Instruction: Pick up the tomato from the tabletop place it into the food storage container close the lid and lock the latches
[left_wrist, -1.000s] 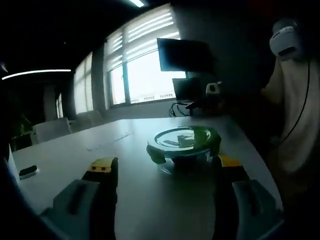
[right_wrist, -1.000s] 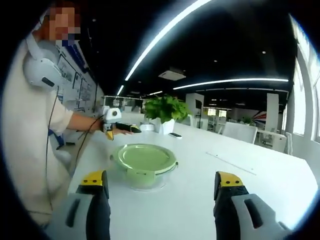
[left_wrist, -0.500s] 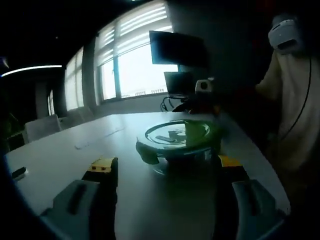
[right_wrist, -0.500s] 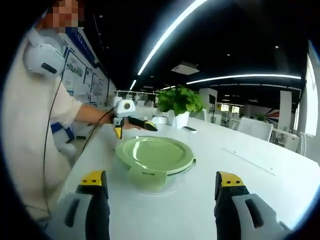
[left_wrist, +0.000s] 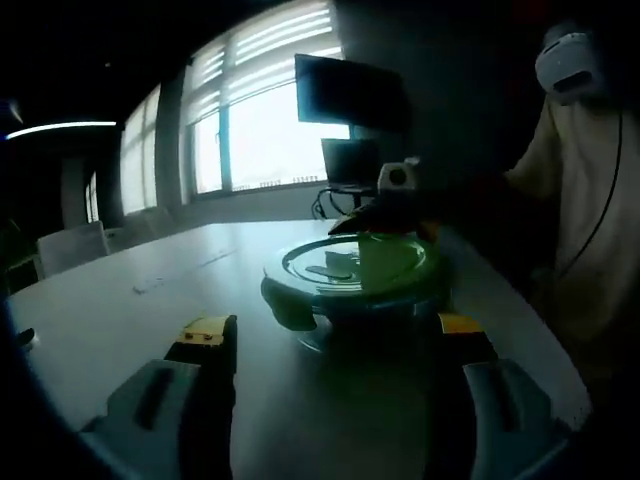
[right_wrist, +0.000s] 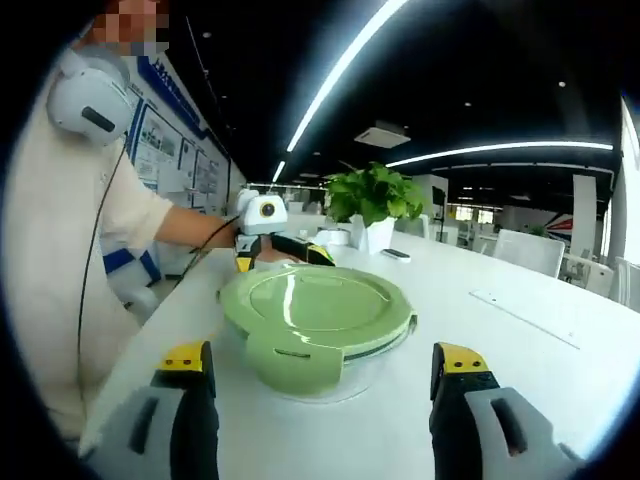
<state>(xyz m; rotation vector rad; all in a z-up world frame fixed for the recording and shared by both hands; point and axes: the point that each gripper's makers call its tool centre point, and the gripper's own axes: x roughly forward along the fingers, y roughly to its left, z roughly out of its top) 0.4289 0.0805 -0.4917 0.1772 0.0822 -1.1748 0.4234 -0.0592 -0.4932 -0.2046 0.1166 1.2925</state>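
The white table (right_wrist: 560, 330) is carrying everything, its far end running out of the right gripper view. A person in a pale top (right_wrist: 50, 250) is standing at its edge with a headset (right_wrist: 90, 100) on; in the left gripper view that figure is sitting in shadow. The blue and white wall boards (right_wrist: 165, 130) behind are bearing print too small to read. A dark monitor (left_wrist: 350, 95) is standing before bright windows, and a potted plant (right_wrist: 375, 200) is sitting further along the table.

The food storage container (right_wrist: 315, 325), clear-bodied with its green lid on, is resting on the table between the two grippers; no brand is legible on it, and the lid's front latch is hanging down. The tomato cannot be made out through the lid.

The right gripper (right_wrist: 325, 375) is facing the container with jaws wide, holding nothing. The left gripper (left_wrist: 335, 340), also spread wide and empty, is pointing at the container from the opposite side.
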